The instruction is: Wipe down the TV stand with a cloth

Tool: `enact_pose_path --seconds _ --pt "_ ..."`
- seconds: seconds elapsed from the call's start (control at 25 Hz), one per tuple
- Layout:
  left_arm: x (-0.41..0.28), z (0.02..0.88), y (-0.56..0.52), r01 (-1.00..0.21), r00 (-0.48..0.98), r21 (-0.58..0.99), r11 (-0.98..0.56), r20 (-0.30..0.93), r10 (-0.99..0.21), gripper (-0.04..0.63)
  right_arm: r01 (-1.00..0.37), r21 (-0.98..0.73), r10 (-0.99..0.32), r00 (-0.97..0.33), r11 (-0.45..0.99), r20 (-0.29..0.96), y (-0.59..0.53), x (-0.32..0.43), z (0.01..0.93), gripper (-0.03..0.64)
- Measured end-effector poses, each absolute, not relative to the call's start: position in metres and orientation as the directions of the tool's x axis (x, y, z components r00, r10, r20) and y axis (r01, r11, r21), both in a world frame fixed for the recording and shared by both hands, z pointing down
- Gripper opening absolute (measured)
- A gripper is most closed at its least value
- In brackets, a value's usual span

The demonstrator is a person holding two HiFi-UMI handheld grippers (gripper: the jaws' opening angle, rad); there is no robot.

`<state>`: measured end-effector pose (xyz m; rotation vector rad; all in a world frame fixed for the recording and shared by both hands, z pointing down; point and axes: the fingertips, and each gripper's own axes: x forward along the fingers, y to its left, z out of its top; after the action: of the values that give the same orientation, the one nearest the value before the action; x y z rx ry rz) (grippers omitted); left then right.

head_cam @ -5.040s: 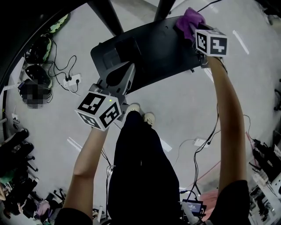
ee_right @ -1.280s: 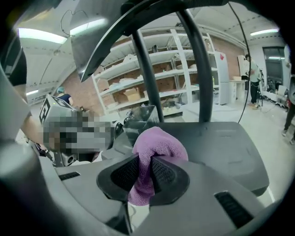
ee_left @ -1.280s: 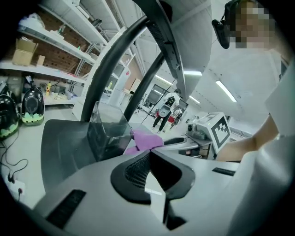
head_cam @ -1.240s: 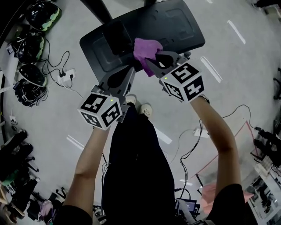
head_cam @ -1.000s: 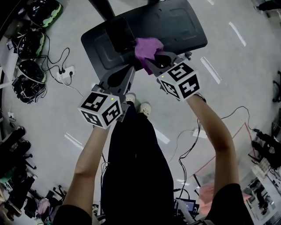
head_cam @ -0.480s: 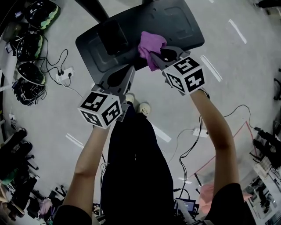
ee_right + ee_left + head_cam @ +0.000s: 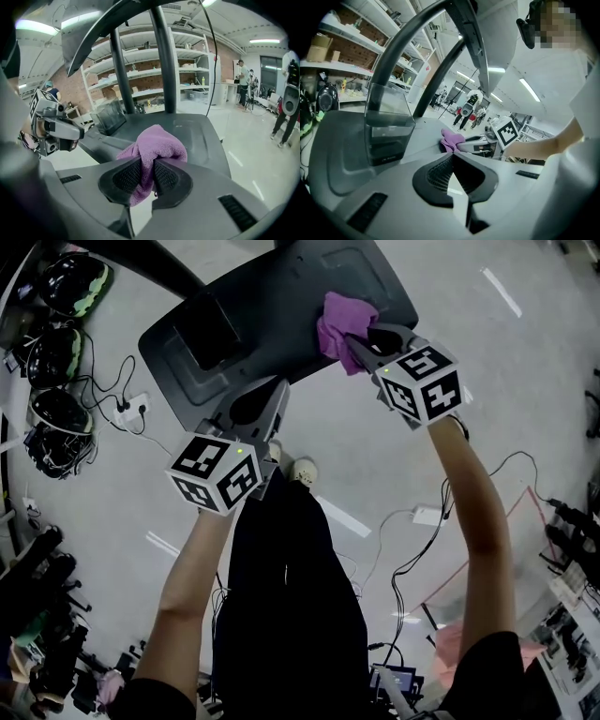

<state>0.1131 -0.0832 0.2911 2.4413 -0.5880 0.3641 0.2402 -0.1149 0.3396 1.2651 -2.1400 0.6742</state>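
The TV stand's dark base plate (image 7: 272,296) lies on the grey floor at the top of the head view. My right gripper (image 7: 358,337) is shut on a bunched purple cloth (image 7: 341,321) and presses it on the plate's near right part. In the right gripper view the cloth (image 7: 155,144) bulges out between the pads of my right gripper (image 7: 147,176) over the plate (image 7: 206,136). My left gripper (image 7: 272,388) hovers at the plate's near edge, left of the cloth, shut on nothing. Its own view shows my left gripper (image 7: 451,158) closed, the cloth (image 7: 451,138) ahead.
A black box (image 7: 208,326) sits on the plate's left part, with the stand's two slanting poles (image 7: 161,61) behind it. Helmets (image 7: 58,285) and cables with a power strip (image 7: 137,407) lie on the floor at left. My shoes (image 7: 300,468) stand just before the plate.
Five seconds ago the cloth was at the plate's far right; it then came to the middle by the box. Over the last second my right gripper carried it rightwards. My left gripper held still.
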Motion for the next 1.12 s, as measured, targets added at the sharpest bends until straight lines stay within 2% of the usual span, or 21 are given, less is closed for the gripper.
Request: enact_pose_path --seconds 0.32,0.76,0.96,1.12 --pt "0.127 0.292 -0.080 -0.472 0.872 0.488 -0.734 0.379 -0.309 0.006 -0.929 -0.086 -0.625 -0.310 0.361 0.717 -0.119 0.295 0.341 0.074" --pt "0.109 0.288 -0.077 -0.491 0.865 0.503 -0.711 0.375 -0.332 0.006 -0.982 0.048 -0.655 -0.084 0.181 0.751 -0.122 0.365 0.332 0.074" --pt "0.095 0.287 -0.072 -0.477 0.875 0.513 -0.714 0.356 -0.329 0.006 -0.981 0.074 -0.697 -0.074 0.180 0.714 -0.116 0.341 0.308 0.074" --pt "0.066 0.277 -0.062 -0.476 0.876 0.514 -0.714 0.349 -0.333 0.006 -0.968 0.046 -0.726 -0.152 0.245 0.671 -0.102 0.278 0.276 0.074"
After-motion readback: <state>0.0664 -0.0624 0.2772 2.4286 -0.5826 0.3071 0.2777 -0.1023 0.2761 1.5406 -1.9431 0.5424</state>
